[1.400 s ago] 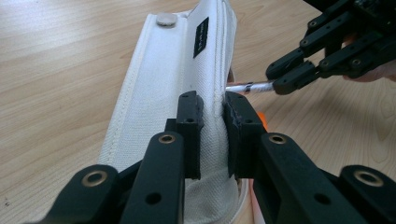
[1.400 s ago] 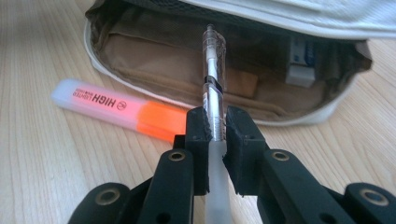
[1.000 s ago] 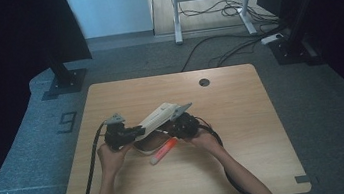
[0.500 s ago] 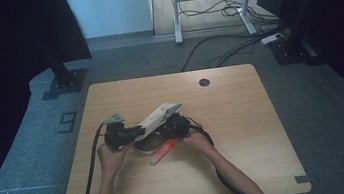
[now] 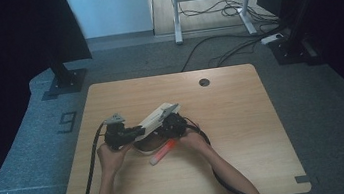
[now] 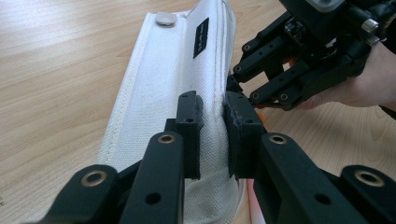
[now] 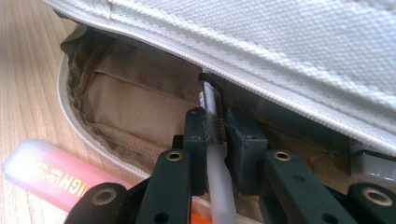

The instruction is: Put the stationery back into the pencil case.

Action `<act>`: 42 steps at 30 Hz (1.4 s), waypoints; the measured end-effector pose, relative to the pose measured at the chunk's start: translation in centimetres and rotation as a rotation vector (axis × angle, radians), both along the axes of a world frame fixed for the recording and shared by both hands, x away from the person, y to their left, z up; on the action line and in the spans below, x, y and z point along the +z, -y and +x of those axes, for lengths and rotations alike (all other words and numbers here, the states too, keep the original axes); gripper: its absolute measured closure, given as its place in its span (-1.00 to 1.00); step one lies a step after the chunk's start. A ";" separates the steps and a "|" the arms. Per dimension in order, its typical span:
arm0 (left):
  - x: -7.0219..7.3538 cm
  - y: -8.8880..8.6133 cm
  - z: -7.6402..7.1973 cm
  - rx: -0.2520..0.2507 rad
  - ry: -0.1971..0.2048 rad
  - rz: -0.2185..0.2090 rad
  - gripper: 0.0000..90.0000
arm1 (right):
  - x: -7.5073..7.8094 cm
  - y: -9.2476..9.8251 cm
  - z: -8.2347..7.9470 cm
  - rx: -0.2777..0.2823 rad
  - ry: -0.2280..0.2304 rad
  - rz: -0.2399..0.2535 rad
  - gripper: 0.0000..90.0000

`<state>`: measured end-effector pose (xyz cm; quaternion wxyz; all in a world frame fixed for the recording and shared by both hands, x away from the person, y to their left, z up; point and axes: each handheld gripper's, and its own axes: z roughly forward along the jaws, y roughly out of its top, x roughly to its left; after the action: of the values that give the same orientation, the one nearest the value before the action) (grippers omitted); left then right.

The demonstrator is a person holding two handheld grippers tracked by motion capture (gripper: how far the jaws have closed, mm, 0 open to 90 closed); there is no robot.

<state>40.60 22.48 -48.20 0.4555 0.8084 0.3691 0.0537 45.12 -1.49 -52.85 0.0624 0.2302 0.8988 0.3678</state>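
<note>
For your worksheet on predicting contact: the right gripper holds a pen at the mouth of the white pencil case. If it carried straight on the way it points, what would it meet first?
Probably the brown lining inside the pencil case. The right gripper is shut on the pen, whose tip already sits under the raised zip edge; depth inside is unclear.

1. A wooden table (image 5: pixel 243 118) is seen standing on a grey carpeted floor (image 5: pixel 332 106).
2. A round cable hole (image 5: pixel 204 82) is set near the table's far edge.
3. A white metal frame (image 5: pixel 210 1) is placed beyond the table, with black cables (image 5: pixel 224 52) strewn on the floor beneath and beside it.
4. A black stand base (image 5: pixel 62 83) is found at the far left.
5. A figure "9" (image 5: pixel 67 122) is marked on the floor left of the table.
</note>
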 end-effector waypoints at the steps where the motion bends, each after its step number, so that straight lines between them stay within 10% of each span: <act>1: 0.0 0.0 0.0 0.000 0.000 -0.001 0.71 | 0.0 0.0 0.0 -0.006 0.005 -0.003 0.67; 24: 0.0 -0.1 0.0 -0.002 -0.002 -0.002 0.71 | 0.3 5.5 -1.3 -0.061 0.000 -0.016 0.56; 42: 0.0 -0.1 0.0 -0.004 -0.003 -0.002 0.71 | 0.0 5.3 -0.9 -0.062 -0.002 -0.018 0.81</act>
<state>40.64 22.54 -48.24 0.4557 0.8088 0.3680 0.0511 44.26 -6.80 -52.83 0.0749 0.2578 0.8946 0.3572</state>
